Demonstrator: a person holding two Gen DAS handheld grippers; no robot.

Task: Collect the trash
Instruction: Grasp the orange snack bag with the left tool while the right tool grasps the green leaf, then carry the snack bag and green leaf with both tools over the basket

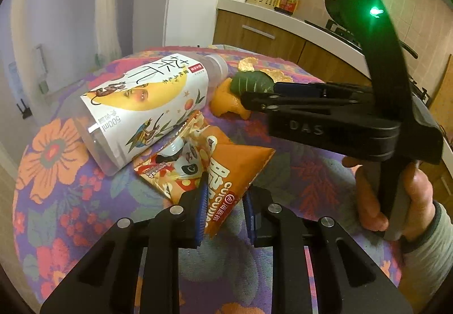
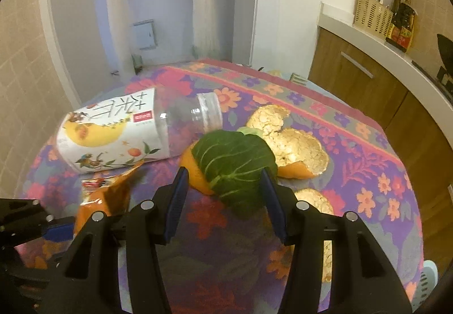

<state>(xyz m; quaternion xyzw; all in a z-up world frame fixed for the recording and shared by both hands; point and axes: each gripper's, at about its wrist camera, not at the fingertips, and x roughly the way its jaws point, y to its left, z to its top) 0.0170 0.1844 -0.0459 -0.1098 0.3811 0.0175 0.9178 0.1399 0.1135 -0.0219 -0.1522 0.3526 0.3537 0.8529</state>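
Here, the left gripper (image 1: 223,212) pinches the near corner of an orange foil snack packet (image 1: 215,172) marked "CUICUI", lying ahead on the floral-clothed worktop (image 1: 65,195). The right gripper (image 2: 223,192), half open, straddles a green leaf (image 2: 235,164) lying on orange peel (image 2: 294,149) without gripping it. Such a shallow corner hold could slip on lifting, and the packet might nudge the clear plastic bottle (image 1: 133,110), labelled "500ml", into rolling.

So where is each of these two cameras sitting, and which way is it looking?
Left wrist: on the left gripper, looking down along its fingers at the snack packet between them; the right gripper and a hand show.
Right wrist: on the right gripper, looking down at the green leaf on orange peel; the left gripper shows at the left edge.
Shared: bottle, leaf, peel, packet, floral tablecloth.
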